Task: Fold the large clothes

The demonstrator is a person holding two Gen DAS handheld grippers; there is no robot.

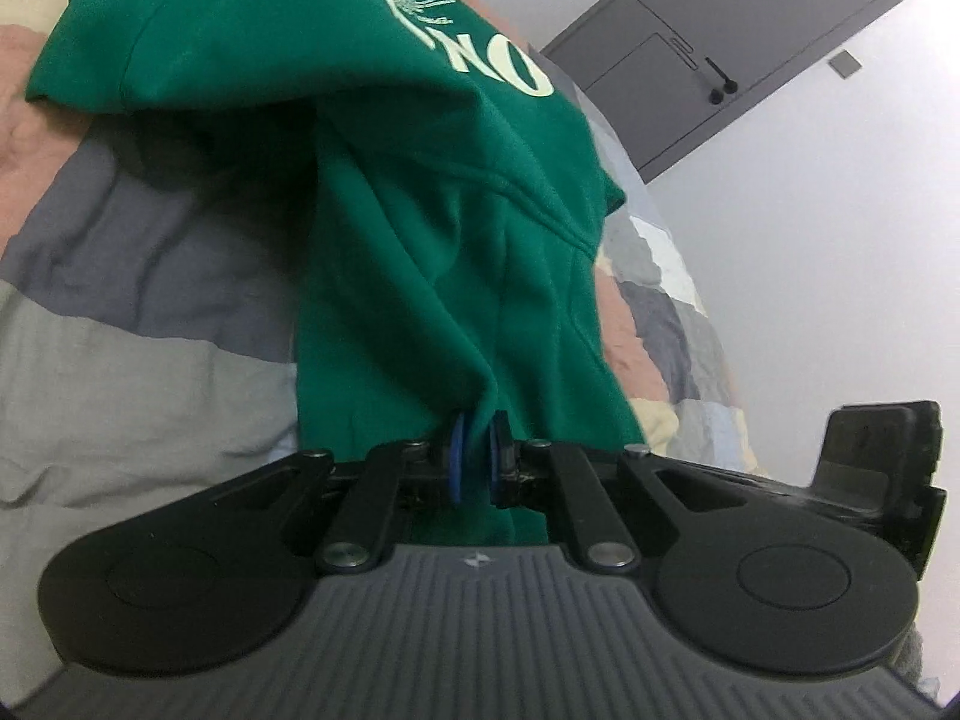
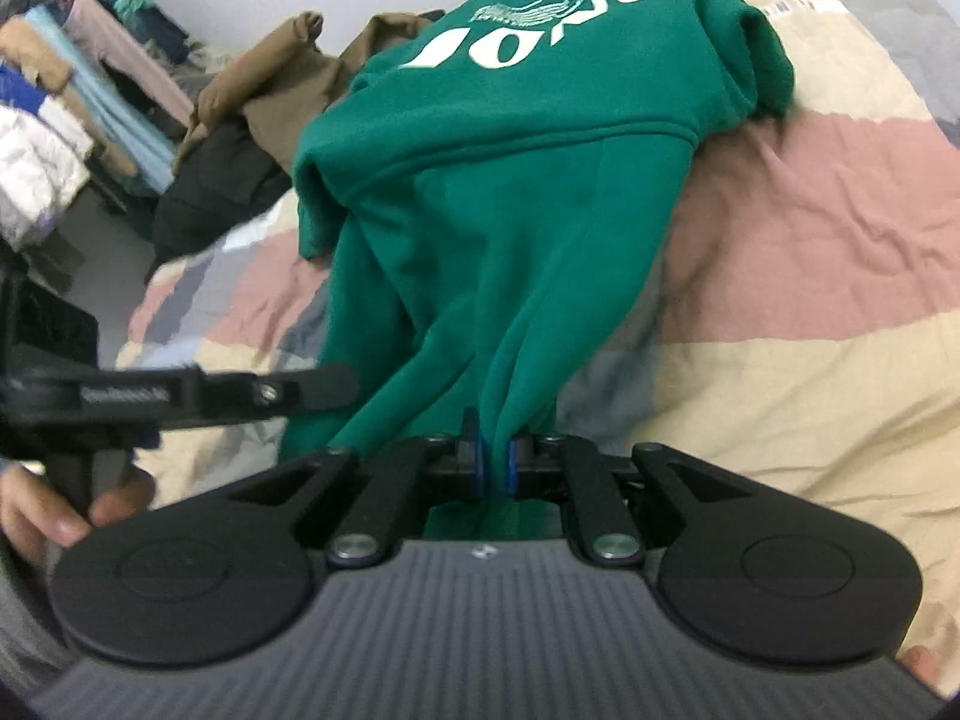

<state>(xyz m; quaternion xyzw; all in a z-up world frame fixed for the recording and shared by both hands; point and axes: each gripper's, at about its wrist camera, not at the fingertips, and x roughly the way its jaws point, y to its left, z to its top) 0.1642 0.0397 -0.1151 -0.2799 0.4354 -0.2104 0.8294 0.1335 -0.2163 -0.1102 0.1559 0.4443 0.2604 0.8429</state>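
Observation:
A green sweatshirt (image 1: 420,228) with white lettering lies partly on the patchwork bed quilt (image 1: 120,330), its near part lifted off it. My left gripper (image 1: 477,450) is shut on a fold of the green cloth, which stretches up from the blue pads (image 1: 457,456). In the right wrist view the same sweatshirt (image 2: 510,210) hangs from my right gripper (image 2: 493,462), which is shut on another bunch of its cloth. The printed front drapes away from me on the quilt (image 2: 810,300). The left gripper also shows at the left edge of the right wrist view (image 2: 180,396).
A pile of brown and black clothes (image 2: 252,138) lies beyond the sweatshirt at the bed's far corner. Stacked folded clothes (image 2: 66,114) sit off the bed to the left. A grey door (image 1: 738,42) and white wall are behind the bed.

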